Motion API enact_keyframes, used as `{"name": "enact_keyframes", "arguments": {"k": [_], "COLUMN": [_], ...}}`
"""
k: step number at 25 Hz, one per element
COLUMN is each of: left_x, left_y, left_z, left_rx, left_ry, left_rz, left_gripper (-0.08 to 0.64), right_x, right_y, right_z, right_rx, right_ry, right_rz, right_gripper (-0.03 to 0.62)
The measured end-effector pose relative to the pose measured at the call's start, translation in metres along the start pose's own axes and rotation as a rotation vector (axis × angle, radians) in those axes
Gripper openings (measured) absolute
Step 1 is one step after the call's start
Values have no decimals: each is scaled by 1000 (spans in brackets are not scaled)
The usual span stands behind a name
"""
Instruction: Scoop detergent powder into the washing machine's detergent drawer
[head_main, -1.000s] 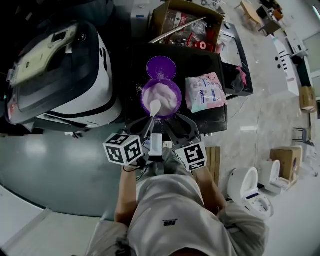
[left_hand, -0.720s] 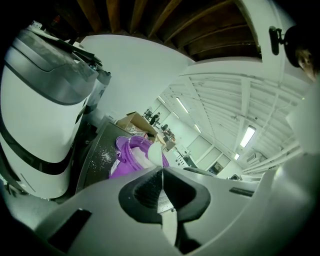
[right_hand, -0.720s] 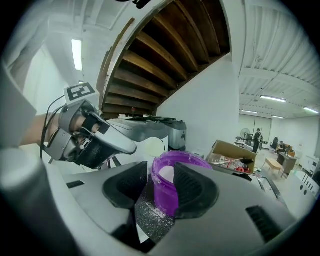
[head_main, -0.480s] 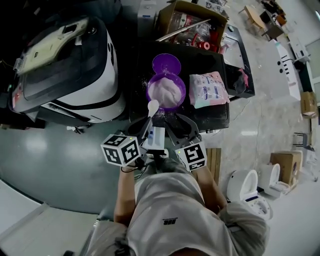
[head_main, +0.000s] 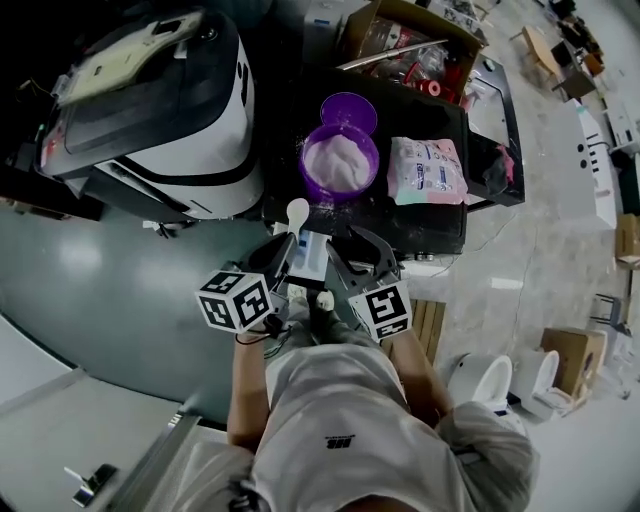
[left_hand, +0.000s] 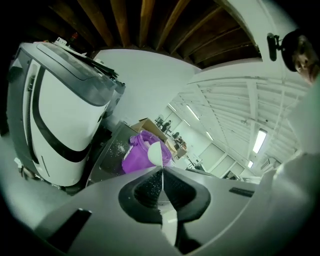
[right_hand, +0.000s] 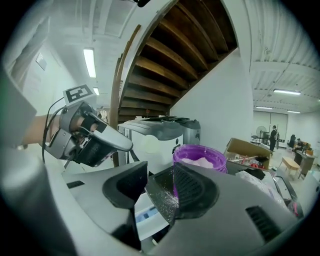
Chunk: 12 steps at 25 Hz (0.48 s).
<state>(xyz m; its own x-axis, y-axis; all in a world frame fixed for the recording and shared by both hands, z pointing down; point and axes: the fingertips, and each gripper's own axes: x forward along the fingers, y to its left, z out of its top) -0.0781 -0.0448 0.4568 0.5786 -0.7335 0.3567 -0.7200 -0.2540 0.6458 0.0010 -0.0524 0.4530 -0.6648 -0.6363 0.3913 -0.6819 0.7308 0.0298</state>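
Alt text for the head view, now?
The left gripper holds a white scoop near an open purple tub of white powder on a black table. The right gripper is open beside a white, blue-marked item; a washing machine stands at left.

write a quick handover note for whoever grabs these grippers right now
Left gripper: shut on the spoon, bowl just short of the tub; can't tell if it carries powder.
Right gripper: open. A white box with a blue label, likely the drawer, shows low between its jaws, at the near edge of the table.
Tub is open and full of powder, with its lid behind it. The washing machine stands left of the table.
Done: lid off, spoon in hand.
Left: get powder into the drawer.
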Motion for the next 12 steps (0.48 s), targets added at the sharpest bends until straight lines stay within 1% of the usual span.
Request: {"name": "enact_keyframes", "arguments": {"k": [6,10,12], "left_x": [-28,-46,-54], "left_y": [0,-2,-3], "left_z": [-26,-38,-44], "left_rx": [-35,-44,-48], "left_ry": [-40,-56,-62], "left_rz": [84,123,135], "left_gripper": [17,17,17], "right_x": [-20,-30,-35], "right_y": [15,25,32], "right_z": [-12,-19,-20], "right_rx": [-3,-19,-10], "right_ry": [-5,-16,-12], "right_rz": [59,89,101], "right_gripper": [164,164,164]}}
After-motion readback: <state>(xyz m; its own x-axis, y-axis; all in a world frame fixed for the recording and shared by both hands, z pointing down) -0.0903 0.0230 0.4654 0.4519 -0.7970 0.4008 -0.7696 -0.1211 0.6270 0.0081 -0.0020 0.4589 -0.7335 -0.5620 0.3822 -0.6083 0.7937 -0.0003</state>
